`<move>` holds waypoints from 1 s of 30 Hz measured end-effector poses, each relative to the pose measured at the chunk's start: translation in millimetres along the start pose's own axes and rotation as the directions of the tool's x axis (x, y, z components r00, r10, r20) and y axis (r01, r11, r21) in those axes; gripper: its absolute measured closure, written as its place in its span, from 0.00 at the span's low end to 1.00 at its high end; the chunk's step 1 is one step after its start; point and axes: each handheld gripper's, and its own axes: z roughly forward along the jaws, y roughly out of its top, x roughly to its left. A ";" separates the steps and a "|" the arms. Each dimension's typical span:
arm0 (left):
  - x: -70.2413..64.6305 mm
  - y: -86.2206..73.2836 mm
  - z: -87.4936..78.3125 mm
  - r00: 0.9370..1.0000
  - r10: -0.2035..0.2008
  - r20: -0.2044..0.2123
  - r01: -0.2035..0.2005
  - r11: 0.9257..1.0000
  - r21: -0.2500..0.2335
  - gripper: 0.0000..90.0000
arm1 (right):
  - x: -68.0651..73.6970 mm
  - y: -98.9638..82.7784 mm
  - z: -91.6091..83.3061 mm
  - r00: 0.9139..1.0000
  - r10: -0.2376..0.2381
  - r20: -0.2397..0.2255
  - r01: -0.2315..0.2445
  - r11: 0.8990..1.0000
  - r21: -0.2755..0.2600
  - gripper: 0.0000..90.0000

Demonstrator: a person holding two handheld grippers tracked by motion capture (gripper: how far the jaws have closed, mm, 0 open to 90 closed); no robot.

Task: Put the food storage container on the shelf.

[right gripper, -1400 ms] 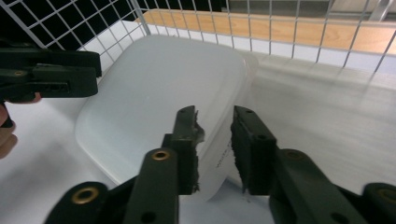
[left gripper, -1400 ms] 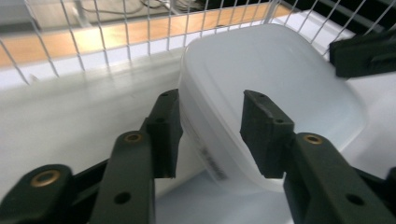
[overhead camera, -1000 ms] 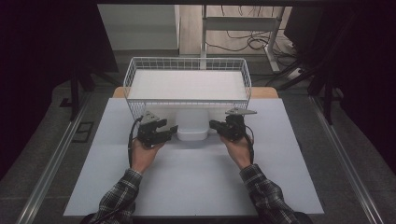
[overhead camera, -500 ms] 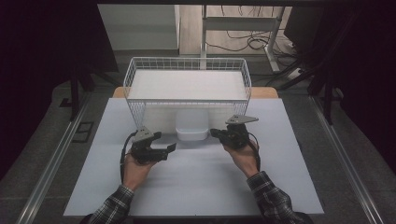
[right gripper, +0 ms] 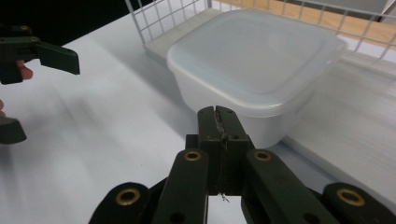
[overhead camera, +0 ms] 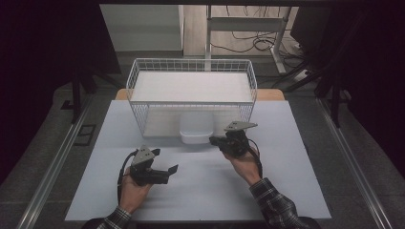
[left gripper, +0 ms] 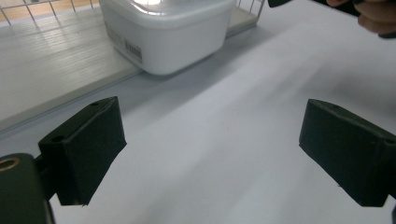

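**benchwatcher:** So where's the left gripper [overhead camera: 165, 171] at? Its jaws have just been opening, now wide with nothing between them, well back from the white lidded plastic container [overhead camera: 196, 127] poking out under the white wire basket [overhead camera: 191, 87].

**tubfan:** The right gripper [right gripper: 218, 116] is way nearer, jaws pressed together and empty, container just ahead.

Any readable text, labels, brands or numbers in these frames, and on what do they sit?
No text can be read.
A small printed label sits on the side wall of the white lidded container, low at its corner, in the left gripper view: too small and blurred to read.
The wire basket and the table bear no writing.
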 end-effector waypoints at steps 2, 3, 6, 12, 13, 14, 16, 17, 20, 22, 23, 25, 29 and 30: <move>-3.5 -3.7 -2.7 1.000 0.020 -0.012 -0.020 1.000 0.005 0.07 | 3.0 -0.7 3.1 1.000 -0.007 -0.012 0.007 1.000 0.007 0.99; -4.9 -5.4 -4.1 0.999 0.028 -0.018 -0.028 1.000 0.006 0.07 | 6.5 -1.4 6.9 1.000 -0.022 -0.022 0.022 1.000 0.019 0.99; -6.9 -9.8 -8.6 0.998 0.052 -0.031 -0.051 0.999 0.011 0.06 | 9.8 -1.9 11.9 0.999 -0.031 -0.032 0.032 0.999 0.029 0.99; -7.1 -17.4 -16.9 0.998 0.048 -0.040 -0.047 0.999 0.018 0.05 | 13.7 -2.8 26.1 0.998 -0.062 -0.032 0.064 0.997 0.051 0.99; -7.0 -18.6 -18.7 0.998 0.042 -0.040 -0.041 0.999 0.018 0.05 | 13.2 -2.8 27.7 0.998 -0.058 -0.031 0.060 0.997 0.055 0.99; -6.9 -19.3 -19.9 0.998 0.040 -0.041 -0.039 0.999 0.017 0.05 | 11.7 -2.9 30.5 0.998 -0.055 -0.030 0.056 0.997 0.056 0.99; -6.6 -20.8 -22.6 0.998 0.034 -0.043 -0.034 0.999 0.012 0.05 | 9.6 -2.7 34.6 0.999 -0.045 -0.027 0.047 0.997 0.059 0.99; -6.4 -21.3 -23.8 0.999 0.031 -0.043 -0.031 0.999 0.008 0.05 | 8.4 -2.4 36.9 0.999 -0.041 -0.027 0.042 0.997 0.060 0.99; -5.9 -22.8 -26.2 0.999 0.021 -0.038 -0.021 1.000 0.003 0.05 | 5.6 -1.3 44.3 1.000 -0.018 -0.025 0.020 0.998 0.064 0.99; -6.0 -24.2 -26.3 0.999 0.018 -0.036 -0.017 1.000 0.008 0.05 | 4.7 -1.1 52.6 1.000 -0.012 -0.028 0.014 0.997 0.073 0.99; -6.0 -24.2 -26.3 0.999 0.018 -0.036 -0.017 1.000 0.008 0.05 | 4.7 -1.1 52.6 1.000 -0.012 -0.028 0.014 0.997 0.073 0.99; -6.2 -24.7 -26.3 0.999 0.016 -0.033 -0.016 1.000 0.010 0.05 | 5.5 -0.8 58.5 0.999 -0.031 -0.016 0.032 0.996 0.086 0.99; -6.0 -24.9 -25.7 0.999 0.014 -0.032 -0.013 1.000 0.013 0.06 | 3.1 -0.1 63.7 1.000 -0.023 -0.014 0.024 0.996 0.084 0.99; -6.1 -24.9 -25.6 0.999 0.013 -0.032 -0.013 1.000 0.015 0.06 | 3.1 -0.1 63.7 1.000 -0.023 -0.014 0.024 0.996 0.084 0.99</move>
